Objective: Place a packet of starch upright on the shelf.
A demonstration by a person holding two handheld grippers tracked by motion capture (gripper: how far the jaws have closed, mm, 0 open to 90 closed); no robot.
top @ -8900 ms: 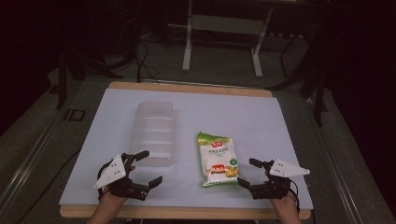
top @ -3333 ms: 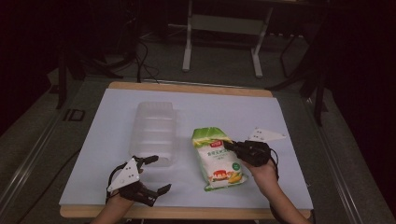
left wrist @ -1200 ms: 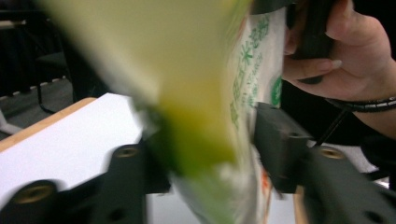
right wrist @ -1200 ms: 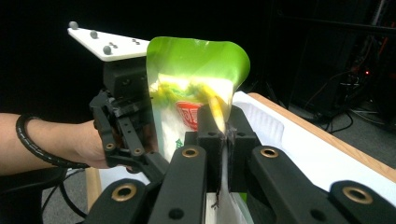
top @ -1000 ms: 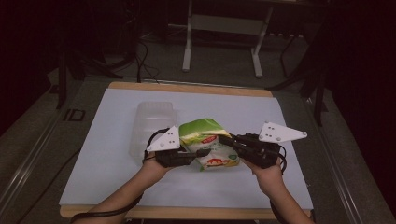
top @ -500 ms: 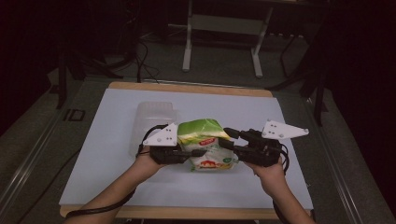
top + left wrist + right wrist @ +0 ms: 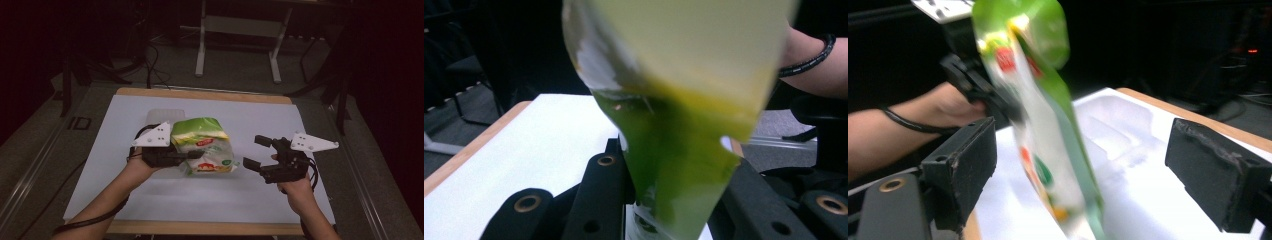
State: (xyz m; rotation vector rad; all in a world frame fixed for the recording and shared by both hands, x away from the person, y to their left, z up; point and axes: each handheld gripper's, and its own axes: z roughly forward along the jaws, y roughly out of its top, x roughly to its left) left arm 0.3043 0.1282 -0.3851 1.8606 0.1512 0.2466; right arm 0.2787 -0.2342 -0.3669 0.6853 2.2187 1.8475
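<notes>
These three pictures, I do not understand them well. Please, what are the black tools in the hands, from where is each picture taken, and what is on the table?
A person stands at a white table and holds a hand tool with two black jaws in each hand. The high view looks down from above. The other two pictures come from small cameras that ride on the tools and look along their jaws.

The left gripper is shut on a green and white snack bag and holds it up off the table; its own view shows the bag pinched close up. The right gripper has just been opening; its jaws stand wide, apart from the bag, with nothing pressed between them. A clear plastic box lies behind the bag.
</notes>
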